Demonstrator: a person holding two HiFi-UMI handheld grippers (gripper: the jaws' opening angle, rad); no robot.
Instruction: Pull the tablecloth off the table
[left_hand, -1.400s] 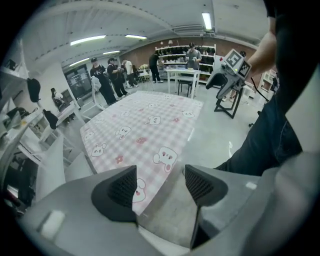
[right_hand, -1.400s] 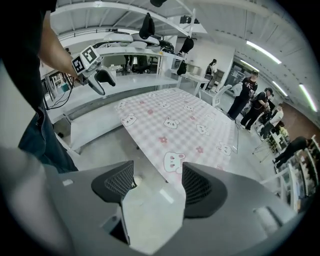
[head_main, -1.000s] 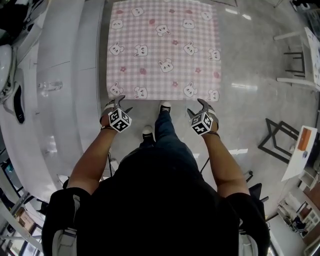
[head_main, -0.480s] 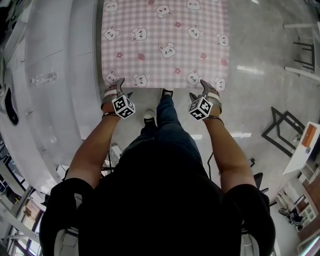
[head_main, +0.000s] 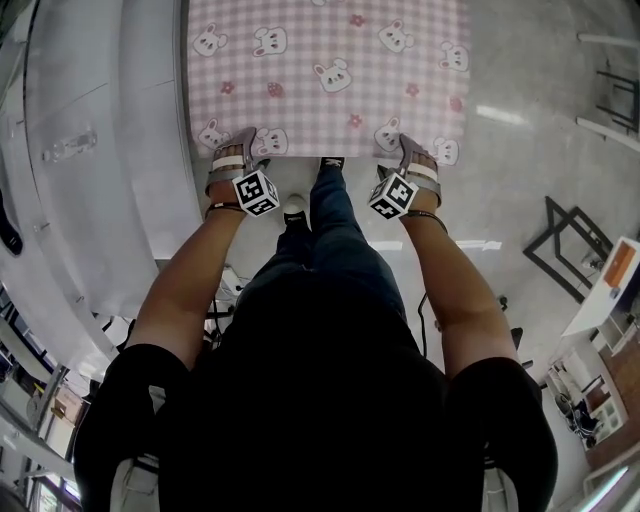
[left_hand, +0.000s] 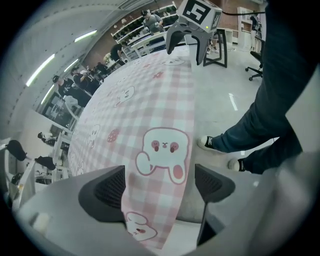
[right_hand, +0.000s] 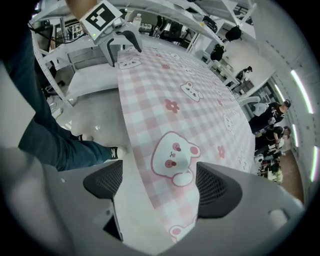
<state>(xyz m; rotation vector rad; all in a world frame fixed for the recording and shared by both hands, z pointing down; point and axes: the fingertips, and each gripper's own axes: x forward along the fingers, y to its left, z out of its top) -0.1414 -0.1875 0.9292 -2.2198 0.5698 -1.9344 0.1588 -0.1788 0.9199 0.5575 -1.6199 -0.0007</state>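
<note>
The left gripper (left_hand: 160, 184) and right gripper (right_hand: 157, 182) are straddling the pink checked bunny tablecloth (head_main: 330, 70) at its hem, fingers (left_hand: 107, 187) unclenched; both should clamp together before pulling.

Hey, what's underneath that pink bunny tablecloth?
Nothing of it shows: the tablecloth covers the whole top, so the table is hidden. Only its near edge is exposed, lying between the open jaws of the left hand-held gripper and right hand-held gripper.

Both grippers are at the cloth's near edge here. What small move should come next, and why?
Probably close both. The left hand-held gripper and right hand-held gripper each stand open with the near edge of the pink checked bunny-print tablecloth between their jaws, so a pull now would likely slip off.
</note>
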